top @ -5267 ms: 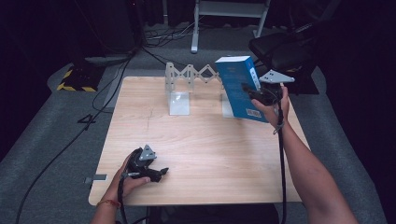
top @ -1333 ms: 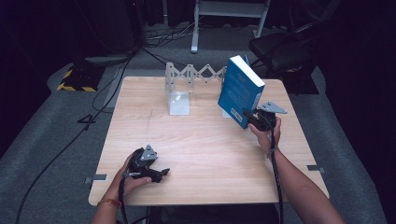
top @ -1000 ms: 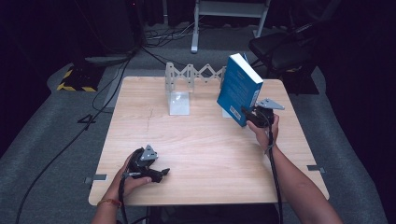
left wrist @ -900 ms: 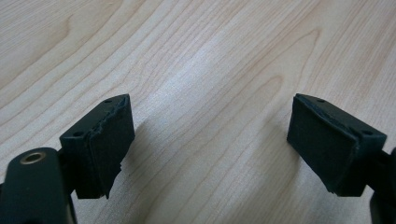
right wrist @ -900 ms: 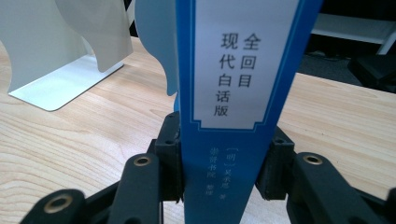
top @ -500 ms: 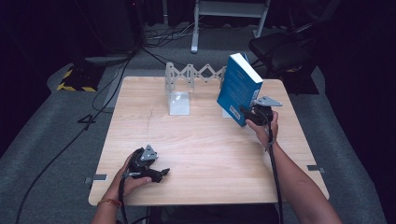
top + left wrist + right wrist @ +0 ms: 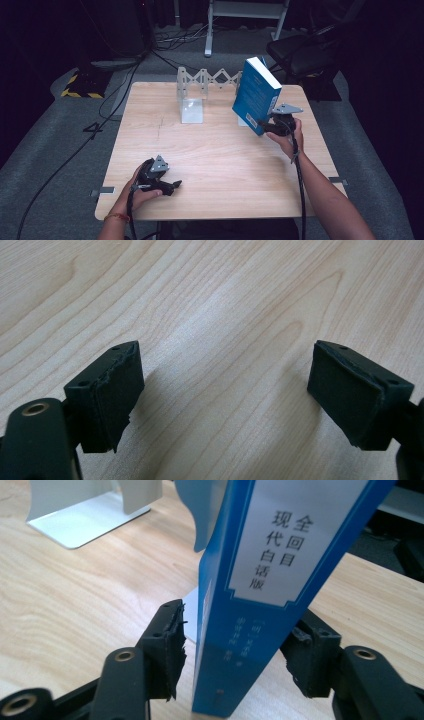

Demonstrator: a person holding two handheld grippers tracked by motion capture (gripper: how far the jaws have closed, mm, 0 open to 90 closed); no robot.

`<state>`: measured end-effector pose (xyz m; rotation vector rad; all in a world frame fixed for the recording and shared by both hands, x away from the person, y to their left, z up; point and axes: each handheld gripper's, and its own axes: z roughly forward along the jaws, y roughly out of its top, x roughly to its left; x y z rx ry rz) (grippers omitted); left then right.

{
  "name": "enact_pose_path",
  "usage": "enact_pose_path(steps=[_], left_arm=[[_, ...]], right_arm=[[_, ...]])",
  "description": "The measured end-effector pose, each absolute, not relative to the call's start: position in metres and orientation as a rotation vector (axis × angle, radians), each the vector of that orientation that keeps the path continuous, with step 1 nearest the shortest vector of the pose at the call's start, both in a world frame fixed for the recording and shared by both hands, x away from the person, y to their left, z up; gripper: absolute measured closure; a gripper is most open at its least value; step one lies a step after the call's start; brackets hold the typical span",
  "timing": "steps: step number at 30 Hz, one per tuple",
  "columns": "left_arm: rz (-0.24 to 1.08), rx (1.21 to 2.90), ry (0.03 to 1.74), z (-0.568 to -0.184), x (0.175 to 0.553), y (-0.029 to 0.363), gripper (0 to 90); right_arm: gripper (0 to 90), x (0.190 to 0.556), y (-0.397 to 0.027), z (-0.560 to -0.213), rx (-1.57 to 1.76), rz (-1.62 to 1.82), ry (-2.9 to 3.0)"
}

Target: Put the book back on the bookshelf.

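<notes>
Left gripper (image 7: 225,395) low over pale wood table (image 7: 240,305); jaws spread wide, bare tabletop between them.

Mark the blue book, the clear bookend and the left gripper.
blue book (image 7: 254,95), high view, front cover
clear bookend (image 7: 191,111), high view, upright plate
left gripper (image 7: 172,186), high view, between its fingertips
</notes>
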<state>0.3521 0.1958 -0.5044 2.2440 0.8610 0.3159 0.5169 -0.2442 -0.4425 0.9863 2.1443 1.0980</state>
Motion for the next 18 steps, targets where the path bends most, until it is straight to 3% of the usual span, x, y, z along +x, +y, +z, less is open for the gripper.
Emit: enact_pose_path(steps=[18], left_arm=[[0.317, 2.244, 0.861, -0.504, 0.352, 0.196, 15.2]], right_arm=[[37.1, 0.49, -0.263, -0.425, 0.832, 1.054, 2.309]])
